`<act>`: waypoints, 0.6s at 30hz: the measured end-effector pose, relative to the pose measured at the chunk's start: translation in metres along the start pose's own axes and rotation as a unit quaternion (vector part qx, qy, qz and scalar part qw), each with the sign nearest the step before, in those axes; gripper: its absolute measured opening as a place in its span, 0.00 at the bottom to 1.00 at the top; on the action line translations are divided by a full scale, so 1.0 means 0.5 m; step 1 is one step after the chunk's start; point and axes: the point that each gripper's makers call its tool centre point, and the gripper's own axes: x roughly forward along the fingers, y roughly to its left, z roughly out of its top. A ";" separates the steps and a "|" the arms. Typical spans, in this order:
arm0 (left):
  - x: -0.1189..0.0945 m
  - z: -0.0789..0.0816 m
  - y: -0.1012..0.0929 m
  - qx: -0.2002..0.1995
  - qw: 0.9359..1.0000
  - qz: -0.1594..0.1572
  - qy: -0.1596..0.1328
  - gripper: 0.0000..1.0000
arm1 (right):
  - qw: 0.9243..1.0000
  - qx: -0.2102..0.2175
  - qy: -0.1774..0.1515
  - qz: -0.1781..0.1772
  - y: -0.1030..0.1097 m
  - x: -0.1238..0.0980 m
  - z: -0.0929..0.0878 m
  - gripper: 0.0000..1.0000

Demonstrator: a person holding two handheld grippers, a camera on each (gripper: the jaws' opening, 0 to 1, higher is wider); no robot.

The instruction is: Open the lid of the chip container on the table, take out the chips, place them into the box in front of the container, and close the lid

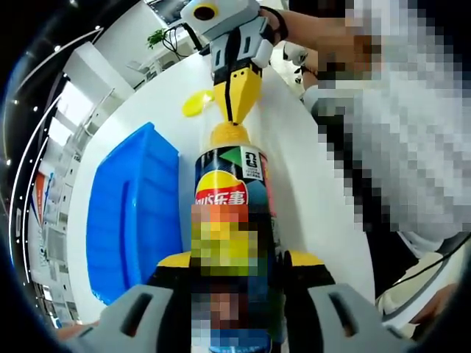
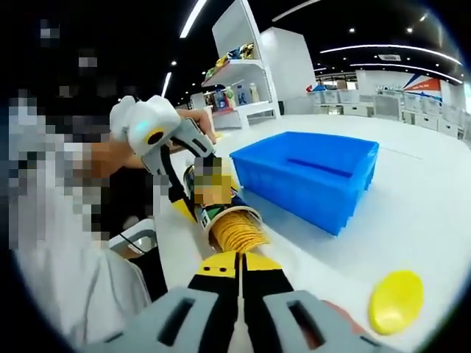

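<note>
Two grippers meet at one chip container (image 1: 232, 193), a tall dark tube with a red-and-yellow logo panel and a yellow rim at its open mouth, lying tipped over above the white table (image 1: 324, 191). In the left gripper view we see our left gripper (image 1: 234, 263) clamped on the tube's body, its yellow-tipped jaws pressed against either side of the label. In the same view the right gripper (image 1: 237, 110) comes in from the far end, its yellow jaws drawn together to a point right at the tube's mouth; whether they pinch any chips we cannot tell. In the right gripper view the mouth faces us and a stack of ridged yellow chips (image 2: 237, 229) shows inside it, the closed jaw tips just before them. We see the lid (image 2: 395, 300), a flat yellow disc, off the container and lying on the table apart from it. A blue box (image 2: 309, 176), rectangular and open-topped, stands on the table just beside the container. A hand (image 2: 193, 122) holds the left gripper's white body. Behind, white shelves (image 2: 246, 81) carry goods too small to make out.
</note>
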 end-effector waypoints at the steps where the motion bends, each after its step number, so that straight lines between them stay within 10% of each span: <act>1: 0.000 0.000 0.000 0.000 1.000 0.000 0.000 0.47 | 1.000 0.000 0.000 0.000 0.000 -0.001 0.000 0.03; 18: 0.002 0.000 0.001 0.001 1.000 0.000 0.002 0.47 | 1.000 0.000 0.000 0.006 0.005 -0.001 -0.001 0.05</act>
